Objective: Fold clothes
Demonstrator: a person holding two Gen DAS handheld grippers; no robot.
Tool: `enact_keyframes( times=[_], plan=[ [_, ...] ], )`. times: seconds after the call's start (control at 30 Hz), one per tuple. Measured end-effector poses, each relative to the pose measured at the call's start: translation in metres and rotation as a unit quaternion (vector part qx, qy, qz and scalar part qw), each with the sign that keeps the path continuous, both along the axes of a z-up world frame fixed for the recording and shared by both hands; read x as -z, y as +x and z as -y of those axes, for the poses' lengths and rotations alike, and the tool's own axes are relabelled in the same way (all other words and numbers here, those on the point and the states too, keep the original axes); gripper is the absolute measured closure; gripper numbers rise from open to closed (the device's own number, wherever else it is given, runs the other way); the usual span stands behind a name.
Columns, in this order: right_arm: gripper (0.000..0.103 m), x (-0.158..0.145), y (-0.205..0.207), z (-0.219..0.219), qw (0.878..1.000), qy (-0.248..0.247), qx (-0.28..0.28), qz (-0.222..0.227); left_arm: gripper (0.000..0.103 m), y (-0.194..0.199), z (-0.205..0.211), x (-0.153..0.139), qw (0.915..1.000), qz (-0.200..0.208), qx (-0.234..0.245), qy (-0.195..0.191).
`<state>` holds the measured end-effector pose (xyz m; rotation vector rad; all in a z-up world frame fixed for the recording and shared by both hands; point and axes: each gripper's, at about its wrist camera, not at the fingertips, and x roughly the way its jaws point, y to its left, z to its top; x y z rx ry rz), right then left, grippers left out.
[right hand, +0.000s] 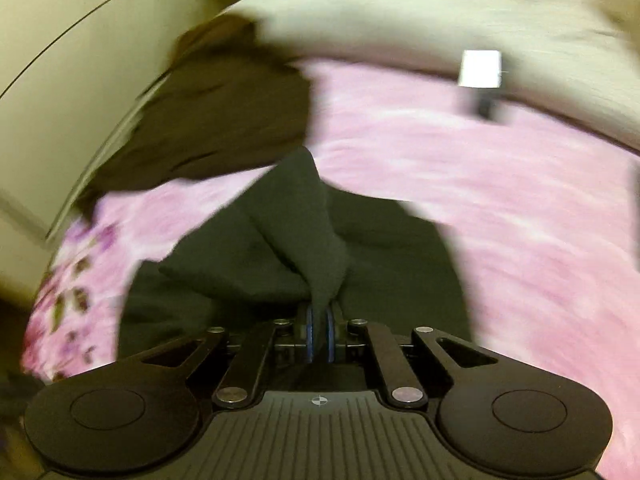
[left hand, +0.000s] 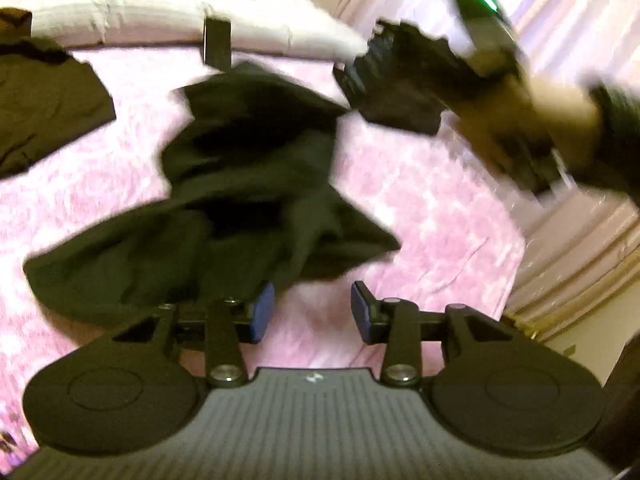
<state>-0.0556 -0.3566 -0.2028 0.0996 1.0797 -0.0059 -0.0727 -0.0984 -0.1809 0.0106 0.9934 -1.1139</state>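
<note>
From my left wrist camera I see my left gripper (left hand: 313,312) released, its blue pads (left hand: 262,312) apart with nothing between them, just in front of the dark garment (left hand: 248,184) crumpled on the pink bedspread (left hand: 432,216); beyond the garment my right gripper (left hand: 372,80) is a blurred shape, its fingertips hard to make out. From my right wrist camera the right gripper (right hand: 319,332) is clenched on a ridge of that garment (right hand: 304,240), and a brown garment (right hand: 224,120) past it is smeared by blur.
</note>
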Motion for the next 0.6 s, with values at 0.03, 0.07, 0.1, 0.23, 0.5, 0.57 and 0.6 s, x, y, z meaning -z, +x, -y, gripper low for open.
enact_keyframes(
  times=[0.03, 0.07, 0.1, 0.23, 0.5, 0.57, 0.6],
  plan=[
    [0.099, -0.01, -0.024, 0.014, 0.999, -0.011, 0.036, 0.004, 0.067, 0.003, 0.002, -0.006, 1.0, 0.002, -0.001, -0.006],
    [0.099, -0.019, -0.05, 0.031, 0.997, -0.022, 0.071, 0.008, 0.066, 0.005, 0.005, -0.013, 0.9999, 0.005, 0.0, -0.013],
    [0.099, -0.025, -0.077, 0.046, 0.994, -0.035, 0.105, 0.009, 0.066, 0.008, 0.008, -0.02, 0.9998, 0.009, 0.002, -0.019],
    [0.099, -0.042, -0.175, 0.103, 0.97, -0.078, 0.231, 0.009, 0.062, 0.018, 0.035, -0.049, 0.9988, 0.038, 0.025, -0.018],
    [0.099, -0.013, -0.316, 0.219, 0.919, -0.067, 0.387, -0.037, 0.054, 0.007, 0.139, -0.047, 0.9967, 0.069, 0.041, 0.012],
    [0.099, 0.007, -0.341, 0.246, 0.916, -0.04, 0.396, -0.051, 0.053, 0.003, 0.174, -0.035, 0.9961, 0.07, 0.041, 0.034],
    [0.099, 0.017, -0.353, 0.259, 0.914, -0.027, 0.4, -0.058, 0.051, 0.0, 0.192, -0.027, 0.9957, 0.069, 0.043, 0.045]
  ],
)
